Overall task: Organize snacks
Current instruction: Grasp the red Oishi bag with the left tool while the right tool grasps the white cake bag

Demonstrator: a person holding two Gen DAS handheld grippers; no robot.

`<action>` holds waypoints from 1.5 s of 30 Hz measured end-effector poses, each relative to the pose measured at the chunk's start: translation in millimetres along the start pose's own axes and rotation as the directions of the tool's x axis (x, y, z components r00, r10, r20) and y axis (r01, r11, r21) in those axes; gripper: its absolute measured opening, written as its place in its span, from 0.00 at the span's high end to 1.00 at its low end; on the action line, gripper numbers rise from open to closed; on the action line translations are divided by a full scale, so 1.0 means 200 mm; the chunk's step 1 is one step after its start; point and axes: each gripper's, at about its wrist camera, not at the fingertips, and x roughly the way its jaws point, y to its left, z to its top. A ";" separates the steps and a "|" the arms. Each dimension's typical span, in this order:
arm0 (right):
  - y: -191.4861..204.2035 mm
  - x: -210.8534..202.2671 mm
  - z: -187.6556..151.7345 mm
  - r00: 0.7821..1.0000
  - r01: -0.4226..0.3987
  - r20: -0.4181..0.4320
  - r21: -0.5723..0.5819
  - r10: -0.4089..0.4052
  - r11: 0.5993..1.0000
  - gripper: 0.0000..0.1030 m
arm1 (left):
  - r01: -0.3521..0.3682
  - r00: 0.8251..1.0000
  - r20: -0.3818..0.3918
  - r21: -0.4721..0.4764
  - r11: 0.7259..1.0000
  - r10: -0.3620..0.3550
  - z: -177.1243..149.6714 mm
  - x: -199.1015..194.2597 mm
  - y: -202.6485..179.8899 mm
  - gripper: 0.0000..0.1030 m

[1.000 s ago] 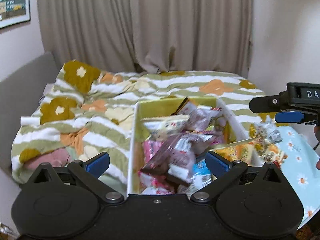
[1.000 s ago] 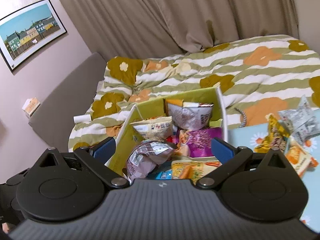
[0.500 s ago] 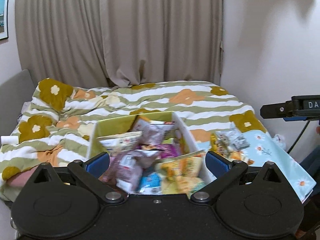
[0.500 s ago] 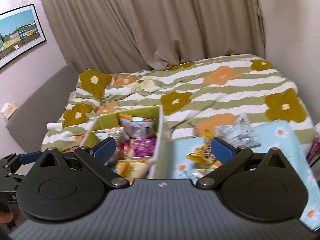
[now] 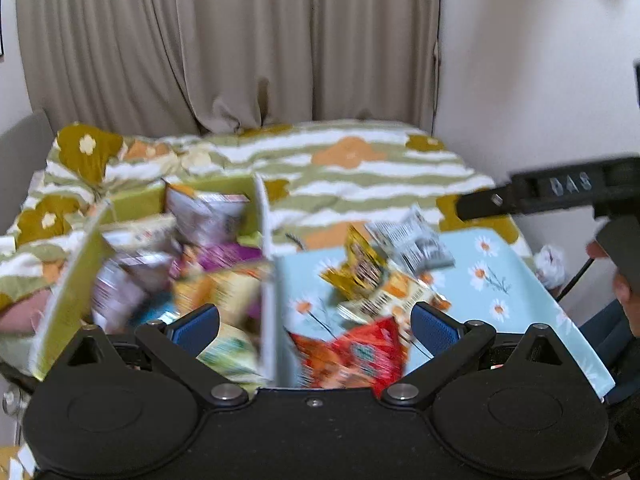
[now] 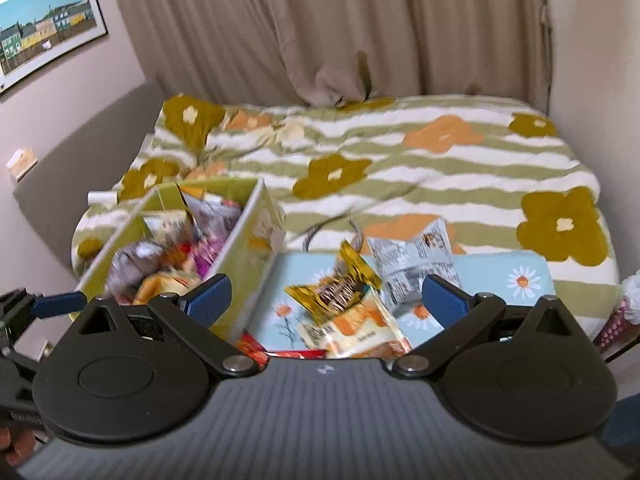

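A green-and-white box (image 5: 74, 280) (image 6: 244, 248) full of snack packets stands on the bed, left of a light-blue daisy tray (image 5: 484, 264) (image 6: 516, 272). On the tray lie a gold packet (image 6: 340, 284), a grey-white packet (image 6: 416, 268), an orange-white packet (image 6: 356, 328) and a red packet (image 5: 352, 356). My left gripper (image 5: 316, 326) is open and empty, above the box's right wall and the red packet. My right gripper (image 6: 326, 300) is open and empty, above the tray's packets. The right gripper also shows at the right edge of the left wrist view (image 5: 560, 196).
The bed has a green-striped flower duvet (image 6: 400, 160). Beige curtains (image 6: 320, 28) hang behind it. A wall (image 5: 540, 60) runs along the right side. A grey headboard (image 6: 84, 136) and a framed picture (image 6: 44, 44) are on the left.
Both grippers have swung to the right, from over the box toward the tray. The box now sits left in both views and the loose packets lie between the fingers.
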 end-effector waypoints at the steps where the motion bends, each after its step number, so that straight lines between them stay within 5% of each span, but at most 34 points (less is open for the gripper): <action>1: -0.04 0.03 0.00 1.000 -0.014 -0.017 -0.003 0.014 1.000 0.00 | -0.008 1.000 -0.017 0.001 1.000 0.008 -0.01 0.04 -0.05 0.00; 7: -0.24 0.24 -0.03 0.989 -0.099 -0.111 -0.018 0.096 0.995 0.00 | -0.086 0.991 -0.101 0.049 0.995 0.091 -0.09 0.29 -0.30 0.00; 12: -0.34 0.42 -0.07 0.970 -0.158 -0.191 -0.021 0.151 0.987 0.00 | -0.189 0.967 -0.150 0.120 0.975 0.206 -0.16 0.50 -0.42 0.00; 26: -0.35 0.82 -0.13 0.904 -0.292 -0.333 -0.025 0.268 0.956 0.00 | -0.353 0.886 -0.263 0.151 0.923 0.382 -0.24 0.85 -0.40 0.00; 36: -0.36 0.93 -0.15 0.867 -0.337 -0.381 0.028 0.322 0.941 0.00 | -0.339 0.889 -0.266 0.165 0.926 0.373 -0.26 0.89 -0.34 0.22; 45: -0.32 0.96 -0.15 0.854 -0.355 -0.395 0.030 0.337 0.934 0.00 | -0.311 0.897 -0.286 0.134 0.941 0.337 -0.26 0.82 -0.36 0.27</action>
